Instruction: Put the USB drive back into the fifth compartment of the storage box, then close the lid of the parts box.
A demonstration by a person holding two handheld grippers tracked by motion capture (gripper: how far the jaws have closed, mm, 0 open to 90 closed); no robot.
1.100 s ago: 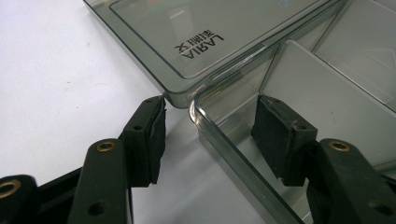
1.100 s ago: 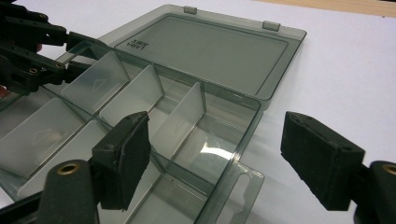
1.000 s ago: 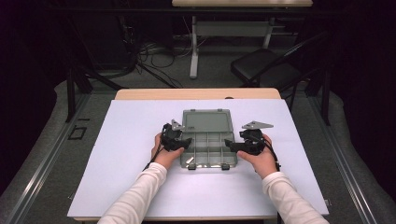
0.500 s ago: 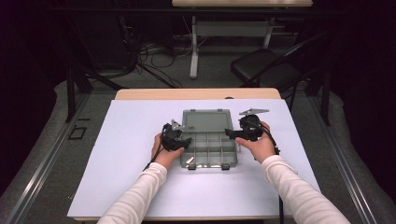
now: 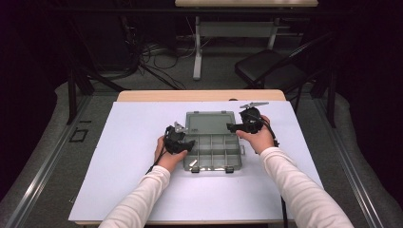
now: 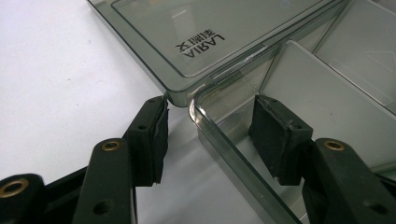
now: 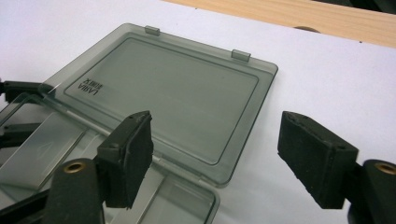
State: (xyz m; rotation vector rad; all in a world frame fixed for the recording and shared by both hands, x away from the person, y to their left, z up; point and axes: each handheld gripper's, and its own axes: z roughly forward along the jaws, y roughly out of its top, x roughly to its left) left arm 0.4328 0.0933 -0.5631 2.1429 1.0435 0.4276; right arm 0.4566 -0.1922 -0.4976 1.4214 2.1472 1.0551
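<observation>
Smoky plastic box lies open; left gripper jaws straddle its near corner wall, not pressing. Right gripper spread above lid.

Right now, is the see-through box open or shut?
Open. The box's lid lies flat on the white table, and its compartments show.

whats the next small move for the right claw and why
Probably lower the right claw onto the near corner of the open lid and close on it. The claw is open above that corner, the lid lies flat, and the left claw straddles the compartment box's wall.
</observation>
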